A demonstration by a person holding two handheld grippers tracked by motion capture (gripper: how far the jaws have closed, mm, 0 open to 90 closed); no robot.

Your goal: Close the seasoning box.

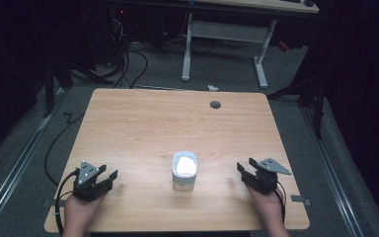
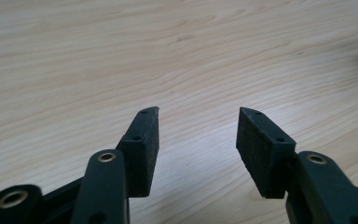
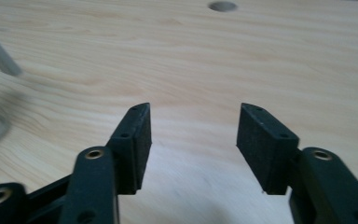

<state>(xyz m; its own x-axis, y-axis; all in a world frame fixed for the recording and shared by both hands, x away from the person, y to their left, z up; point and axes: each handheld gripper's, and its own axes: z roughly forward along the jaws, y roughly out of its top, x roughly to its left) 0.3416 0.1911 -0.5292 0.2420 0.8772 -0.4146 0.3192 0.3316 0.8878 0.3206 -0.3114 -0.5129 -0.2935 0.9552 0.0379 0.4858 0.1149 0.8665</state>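
On the table (image 1: 128,123), both tools, left (image 1: 109,176) and right (image 1: 244,169), sat wide open, holding nothing, flanking a clear container (image 1: 184,171); a level, centred approach seemed wise.

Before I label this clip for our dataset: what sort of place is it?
Probably a lab or workshop recording station: a bare wooden table on grey carpet, cables trailing on the floor, and a white-legged desk behind in a dark room.

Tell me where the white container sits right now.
In the high view, the white container stands on the table near its front edge, midway between the left gripper and right gripper, touching neither.
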